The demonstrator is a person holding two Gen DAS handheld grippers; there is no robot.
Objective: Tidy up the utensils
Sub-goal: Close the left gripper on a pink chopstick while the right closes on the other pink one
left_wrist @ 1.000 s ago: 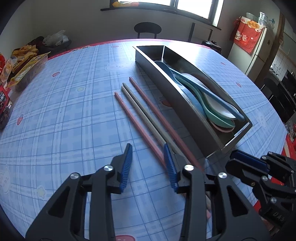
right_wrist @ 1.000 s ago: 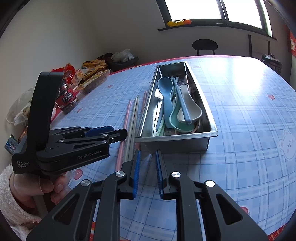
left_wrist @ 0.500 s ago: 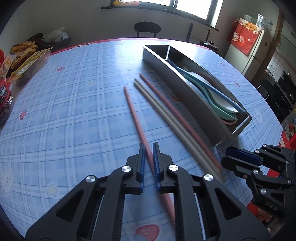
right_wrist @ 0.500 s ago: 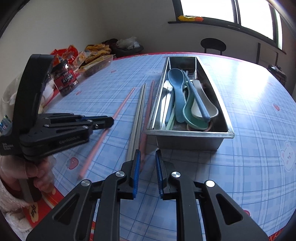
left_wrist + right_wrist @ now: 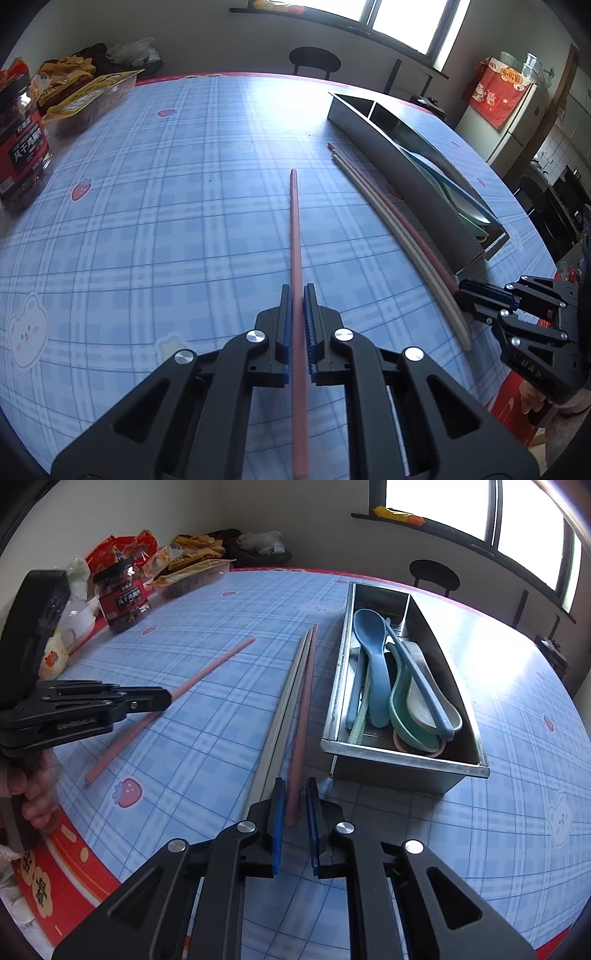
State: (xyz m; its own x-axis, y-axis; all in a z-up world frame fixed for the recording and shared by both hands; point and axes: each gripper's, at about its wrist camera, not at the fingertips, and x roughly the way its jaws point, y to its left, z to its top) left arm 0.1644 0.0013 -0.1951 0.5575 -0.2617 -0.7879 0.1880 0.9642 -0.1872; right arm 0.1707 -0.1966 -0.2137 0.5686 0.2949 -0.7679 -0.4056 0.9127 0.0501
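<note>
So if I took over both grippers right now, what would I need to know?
Left gripper: shut on the lone pink chopstick, away from the others.
Right gripper: shut on the near end of the second pink chopstick, beside the grey chopsticks along the metal tray.
Done: spoons lie in the tray.
Left: these chopsticks are all outside it.

Two close wrist views angled down, sharing the table (image 5: 155, 206)
</note>
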